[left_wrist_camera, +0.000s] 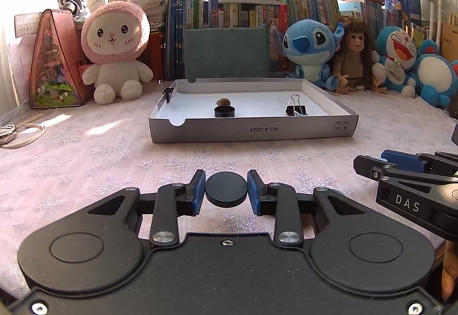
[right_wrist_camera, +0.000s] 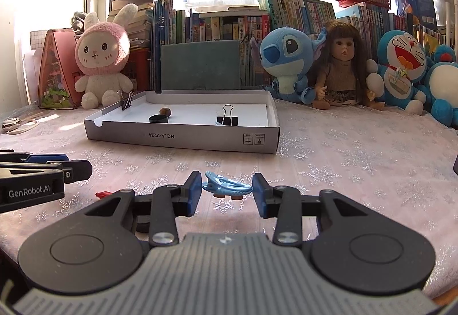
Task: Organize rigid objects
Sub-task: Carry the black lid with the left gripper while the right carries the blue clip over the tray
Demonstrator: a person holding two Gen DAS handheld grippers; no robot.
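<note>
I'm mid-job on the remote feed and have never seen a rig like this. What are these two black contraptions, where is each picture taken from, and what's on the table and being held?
No robot arm here: a person holds a two-finger clamp in each hand, and a fisheye camera on each looks forward along its fingers.

The left wrist view shows the left gripper shut on a flat round black disc. The right wrist view shows the right gripper shut on a light blue plastic clip.

Ahead on the pink snowflake-patterned tablecloth lies a shallow grey cardboard box lid. In it are a black binder clip, a small round black cap and a brown nut-like ball; a second black binder clip is clipped onto its left wall. Plush toys, a doll and books line the back.
</note>
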